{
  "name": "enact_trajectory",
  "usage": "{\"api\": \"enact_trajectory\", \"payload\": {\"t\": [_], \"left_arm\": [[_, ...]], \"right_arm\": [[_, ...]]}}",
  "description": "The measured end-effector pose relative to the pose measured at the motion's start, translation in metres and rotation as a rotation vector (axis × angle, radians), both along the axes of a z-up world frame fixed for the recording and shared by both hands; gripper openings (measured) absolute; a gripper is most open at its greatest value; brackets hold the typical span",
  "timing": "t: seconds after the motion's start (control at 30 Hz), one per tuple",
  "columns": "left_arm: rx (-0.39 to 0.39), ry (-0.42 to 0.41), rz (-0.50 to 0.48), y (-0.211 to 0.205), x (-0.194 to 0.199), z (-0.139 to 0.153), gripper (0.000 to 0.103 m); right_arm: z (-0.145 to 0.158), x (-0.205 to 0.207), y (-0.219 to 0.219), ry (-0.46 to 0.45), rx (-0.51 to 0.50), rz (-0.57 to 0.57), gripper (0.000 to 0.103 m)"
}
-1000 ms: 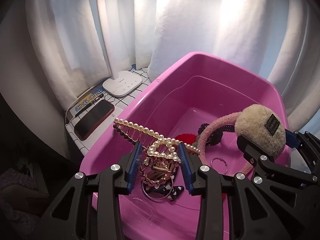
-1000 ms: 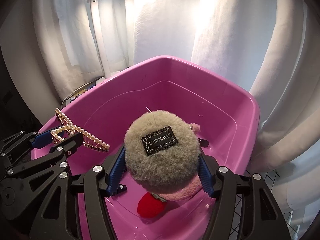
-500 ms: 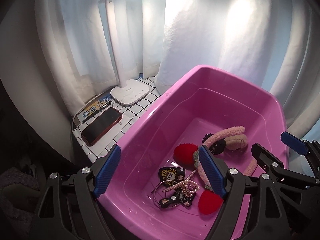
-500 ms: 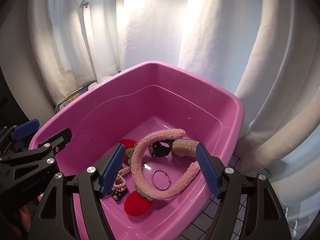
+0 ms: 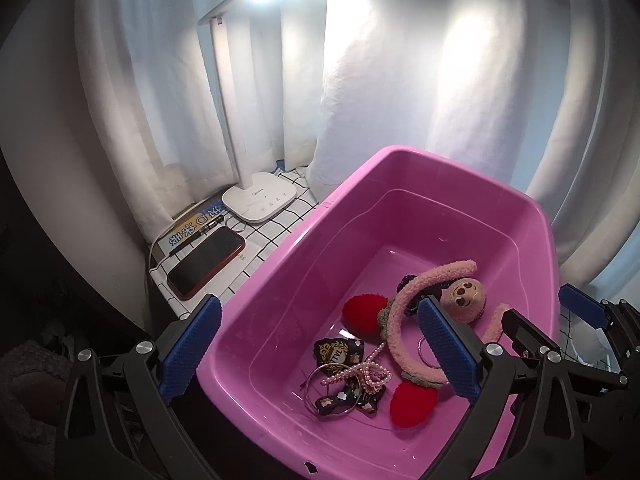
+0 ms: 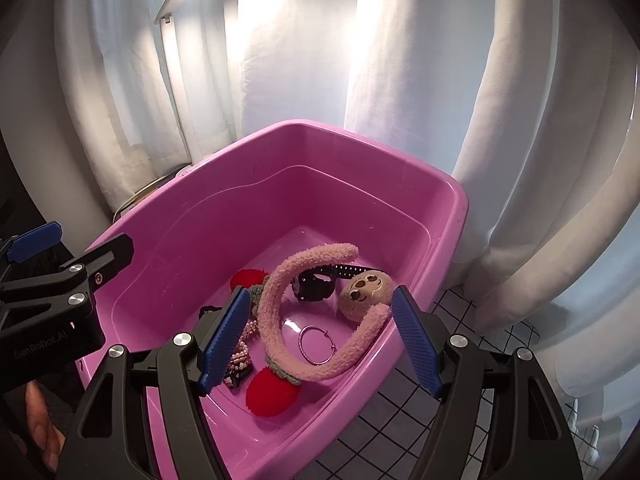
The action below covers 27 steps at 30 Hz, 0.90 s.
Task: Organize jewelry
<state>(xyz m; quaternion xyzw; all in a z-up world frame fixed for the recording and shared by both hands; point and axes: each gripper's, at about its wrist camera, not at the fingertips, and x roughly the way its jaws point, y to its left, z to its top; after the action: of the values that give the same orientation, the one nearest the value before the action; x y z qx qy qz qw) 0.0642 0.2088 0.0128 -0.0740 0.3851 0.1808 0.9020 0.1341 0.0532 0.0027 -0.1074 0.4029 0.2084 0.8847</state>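
A pink plastic bin holds the jewelry. In it lie a fuzzy pink headband with a plush face, red pompoms, a pearl hair clip, a black watch, a metal ring and dark patches. My left gripper is open and empty above the bin's near left side. My right gripper is open and empty above the bin's near right part.
A white desk lamp base stands left of the bin on a checked cloth. A phone in a red case and a pen lie beside it. White curtains hang close behind the bin.
Both grippers opened: the left let go of the pearl clip, the right of the plush headband. Both items now lie in the bin. Both grippers have pulled back and up.
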Motion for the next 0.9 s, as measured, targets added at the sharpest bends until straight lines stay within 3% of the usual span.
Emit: {"api": "enact_trajectory", "payload": {"t": [0.1, 0.9], "left_arm": [[-0.025, 0.007, 0.007, 0.002, -0.001, 0.001, 0.097], [0.035, 0.030, 0.035, 0.001, -0.007, 0.003, 0.097]], "right_arm": [[0.002, -0.002, -0.001, -0.010, -0.004, 0.002, 0.070], [0.014, -0.016, -0.005, -0.034, 0.013, 0.013, 0.070]]}}
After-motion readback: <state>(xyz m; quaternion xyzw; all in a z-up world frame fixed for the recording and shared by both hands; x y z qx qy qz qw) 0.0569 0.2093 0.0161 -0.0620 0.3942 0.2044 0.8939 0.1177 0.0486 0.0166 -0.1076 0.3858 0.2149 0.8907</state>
